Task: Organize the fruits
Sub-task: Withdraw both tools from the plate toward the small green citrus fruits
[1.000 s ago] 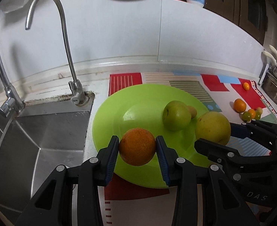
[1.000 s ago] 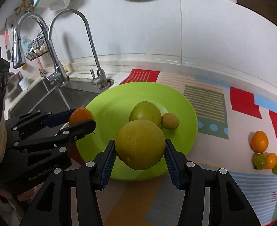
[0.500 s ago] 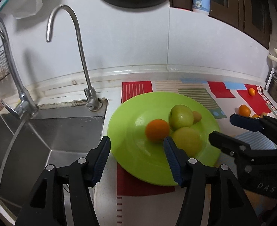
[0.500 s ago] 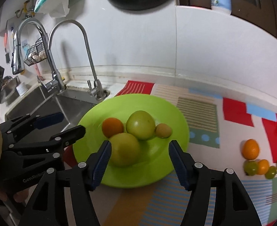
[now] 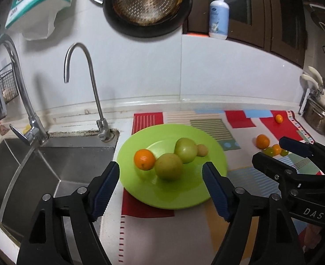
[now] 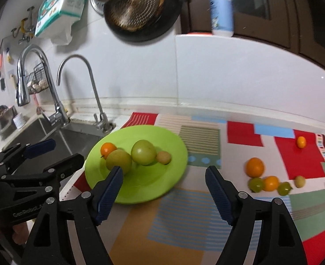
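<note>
A green plate (image 5: 215,161) holds an orange (image 5: 144,159), a large yellow-green fruit (image 5: 168,166), a green apple (image 5: 185,150) and a small brown fruit (image 5: 202,150). My left gripper (image 5: 160,165) hangs above the plate's near edge, its jaws opening with nothing between them. My right gripper (image 6: 164,170) hovers back from the plate (image 6: 162,185), its jaws also opening and empty. On the mat to the right lie a loose orange (image 6: 254,167), several small green and orange fruits (image 6: 270,183) and a tiny orange (image 6: 301,142).
A steel sink (image 5: 40,172) with two taps (image 5: 91,92) lies left of the plate. The patterned mat (image 6: 184,220) covers the counter. A metal holder (image 5: 317,119) stands at the far right. A pan and a soap bottle (image 5: 218,11) sit up by the wall.
The left gripper let go of the orange and the right let go of the yellow-green fruit; both now lie on the plate. Both grippers opened wide and drew back and upward.
</note>
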Tool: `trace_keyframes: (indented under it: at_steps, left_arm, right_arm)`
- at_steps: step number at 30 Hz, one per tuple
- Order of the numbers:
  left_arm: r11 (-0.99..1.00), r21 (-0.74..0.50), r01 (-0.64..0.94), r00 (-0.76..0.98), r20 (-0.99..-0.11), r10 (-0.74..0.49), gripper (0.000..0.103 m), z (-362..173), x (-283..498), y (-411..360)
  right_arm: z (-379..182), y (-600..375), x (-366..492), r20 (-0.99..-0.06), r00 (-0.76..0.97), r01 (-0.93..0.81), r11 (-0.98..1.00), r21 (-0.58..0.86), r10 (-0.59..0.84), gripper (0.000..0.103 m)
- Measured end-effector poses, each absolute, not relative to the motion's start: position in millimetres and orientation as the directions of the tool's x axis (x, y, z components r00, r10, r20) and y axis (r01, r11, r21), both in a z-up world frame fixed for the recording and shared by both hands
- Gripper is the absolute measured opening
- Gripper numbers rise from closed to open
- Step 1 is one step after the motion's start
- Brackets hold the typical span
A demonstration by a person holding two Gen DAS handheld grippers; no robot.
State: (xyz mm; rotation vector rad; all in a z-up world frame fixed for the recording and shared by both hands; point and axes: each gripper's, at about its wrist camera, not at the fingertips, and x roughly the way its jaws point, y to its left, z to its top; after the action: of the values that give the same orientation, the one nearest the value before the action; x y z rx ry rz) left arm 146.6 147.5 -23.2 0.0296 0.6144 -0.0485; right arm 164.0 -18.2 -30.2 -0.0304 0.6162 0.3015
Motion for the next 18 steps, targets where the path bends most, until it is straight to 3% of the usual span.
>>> trace_keyframes:
  at_steps: [18]
  left_arm:
    - [0.992, 0.024, 0.124, 0.856, -0.508, -0.094, 0.085, 5.1, 117.3, 83.4]
  right_arm:
    - [-4.2, -92.1, 119.6, -0.505, 0.845, -0.177, 0.983, 0.047, 0.176, 0.079]
